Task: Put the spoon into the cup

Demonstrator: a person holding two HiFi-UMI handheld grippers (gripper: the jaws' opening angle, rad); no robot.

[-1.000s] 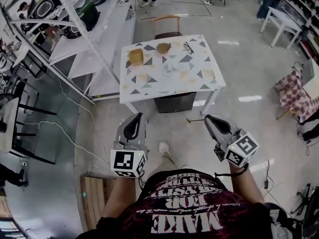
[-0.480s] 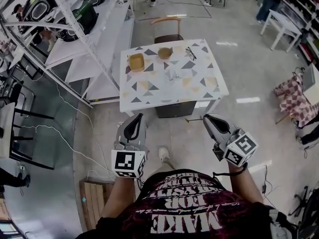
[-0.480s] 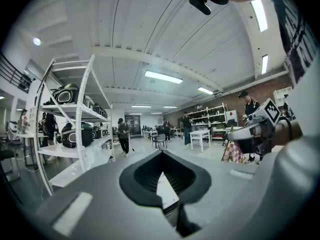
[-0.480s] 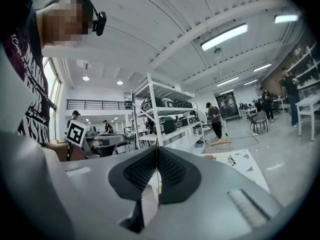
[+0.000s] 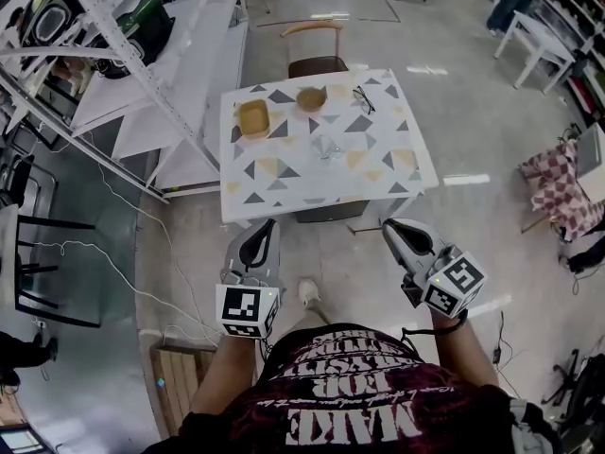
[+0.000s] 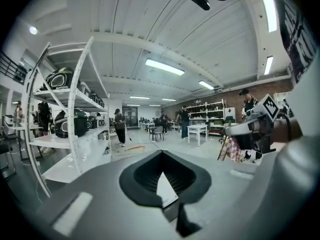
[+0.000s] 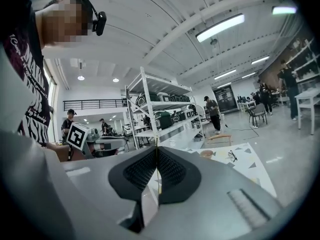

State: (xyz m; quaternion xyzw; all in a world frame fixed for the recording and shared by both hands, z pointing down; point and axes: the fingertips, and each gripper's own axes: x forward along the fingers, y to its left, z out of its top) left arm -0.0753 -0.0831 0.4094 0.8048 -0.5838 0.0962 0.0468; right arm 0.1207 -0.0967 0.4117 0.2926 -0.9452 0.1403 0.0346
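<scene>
The spoon is too small to pick out from here. A small clear vessel, most likely the cup [image 5: 326,147], stands near the middle of a white table [image 5: 312,185] patterned with grey and tan triangles. Farther back on the tabletop are a square yellow dish [image 5: 252,117], a round brown bowl [image 5: 310,97] and a pair of spectacles [image 5: 362,97], all apart from one another. A wooden chair [image 5: 315,45] is tucked in at the far side. Over the last second the table has slid down the head view and grown larger. Its near edge, which was well ahead of the grippers, now lies just beyond their tips, so the person holding them has been walking toward it. The left gripper [image 5: 267,227] and the right gripper [image 5: 389,227] are held out side by side in front of the person's body, pointing almost level toward the table. Each gripper's own view shows its two jaws pressed together at the tips with nothing between them. The right gripper view looks past its jaws to the tabletop, and the left gripper view looks toward shelving and the open room. For the task this reads as the approach only. Nothing on the table is touched and the spoon is not yet picked up. Whichever gripper takes it will have to spread its jaws first.
</scene>
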